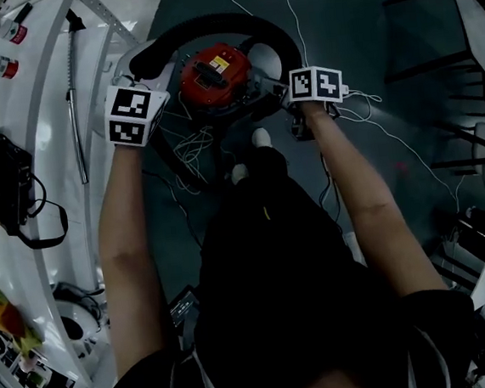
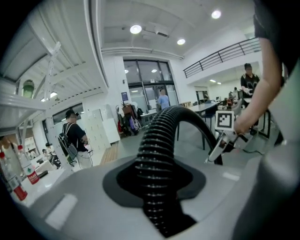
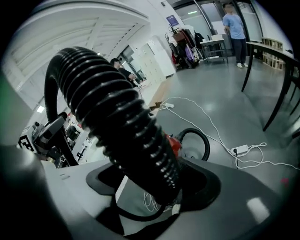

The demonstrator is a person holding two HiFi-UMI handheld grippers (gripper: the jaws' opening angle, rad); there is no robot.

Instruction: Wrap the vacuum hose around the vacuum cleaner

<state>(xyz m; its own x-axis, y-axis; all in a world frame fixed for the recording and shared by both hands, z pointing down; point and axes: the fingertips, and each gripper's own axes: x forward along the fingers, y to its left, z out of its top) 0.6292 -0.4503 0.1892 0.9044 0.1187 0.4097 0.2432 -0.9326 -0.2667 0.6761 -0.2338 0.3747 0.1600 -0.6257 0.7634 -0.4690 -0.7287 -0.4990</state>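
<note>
The left gripper clamps the hose, which arcs round the far side of the red vacuum on the floor. The right gripper stands wide open, with the hose loose between its jaws.

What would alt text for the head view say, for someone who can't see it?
Seen from above, a person's arms reach down with a left claw and right claw at a black vacuum hose curving around a red vacuum cleaner on the dark floor. White shelving lines the left.
</note>
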